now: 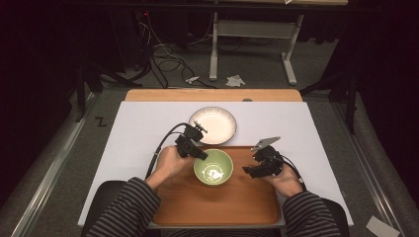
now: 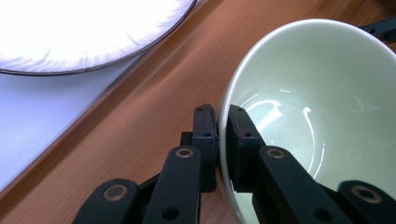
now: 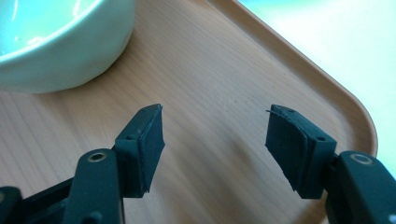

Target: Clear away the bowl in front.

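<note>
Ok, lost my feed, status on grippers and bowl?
Left gripper shut on green bowl rim. Right gripper open over tray. Nothing in the way.

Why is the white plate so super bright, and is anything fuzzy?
In the left gripper view the white plate is glared out to a blank glow and the tray looks smeared; in the high view the room's edges are dark; the right gripper view shows the green bowl soft, out of focus.

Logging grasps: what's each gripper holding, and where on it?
Left gripper pinches the green bowl by its rim, one jaw inside, one outside. Right gripper is open, holding nothing.
</note>
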Demonstrator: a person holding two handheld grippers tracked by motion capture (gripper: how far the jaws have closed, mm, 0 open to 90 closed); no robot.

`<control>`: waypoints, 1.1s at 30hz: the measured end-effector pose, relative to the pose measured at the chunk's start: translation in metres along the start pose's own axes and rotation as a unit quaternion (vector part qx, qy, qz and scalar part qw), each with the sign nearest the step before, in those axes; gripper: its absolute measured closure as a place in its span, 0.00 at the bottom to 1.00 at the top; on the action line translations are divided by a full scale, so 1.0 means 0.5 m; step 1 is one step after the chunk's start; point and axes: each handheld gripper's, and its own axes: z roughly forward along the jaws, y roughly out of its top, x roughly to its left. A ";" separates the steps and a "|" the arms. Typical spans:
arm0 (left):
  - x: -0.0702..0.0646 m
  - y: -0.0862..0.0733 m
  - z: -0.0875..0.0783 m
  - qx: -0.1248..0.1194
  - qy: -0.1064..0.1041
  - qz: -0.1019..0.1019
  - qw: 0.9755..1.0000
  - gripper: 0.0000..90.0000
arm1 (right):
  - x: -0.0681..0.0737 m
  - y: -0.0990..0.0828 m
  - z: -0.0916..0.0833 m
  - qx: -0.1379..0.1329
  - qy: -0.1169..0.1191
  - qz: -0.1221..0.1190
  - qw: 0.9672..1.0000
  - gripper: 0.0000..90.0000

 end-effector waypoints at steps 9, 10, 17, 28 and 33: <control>-0.003 -0.005 0.006 -0.004 0.001 0.007 1.000 0.91 | 0.000 0.000 0.000 0.001 0.000 0.001 1.000 0.43; -0.003 -0.005 0.007 -0.002 0.001 0.007 1.000 0.90 | 0.001 0.000 0.000 0.002 0.000 0.002 1.000 0.43; -0.005 -0.005 0.006 -0.007 -0.002 0.008 1.000 0.85 | 0.002 0.000 -0.001 0.004 -0.001 0.006 1.000 0.43; -0.009 -0.001 -0.005 -0.015 -0.006 0.006 1.000 0.62 | 0.002 0.000 -0.001 0.003 0.000 0.002 1.000 0.42; -0.012 0.004 -0.017 -0.028 -0.009 0.004 1.000 0.59 | 0.001 0.000 -0.001 0.003 0.000 0.002 1.000 0.42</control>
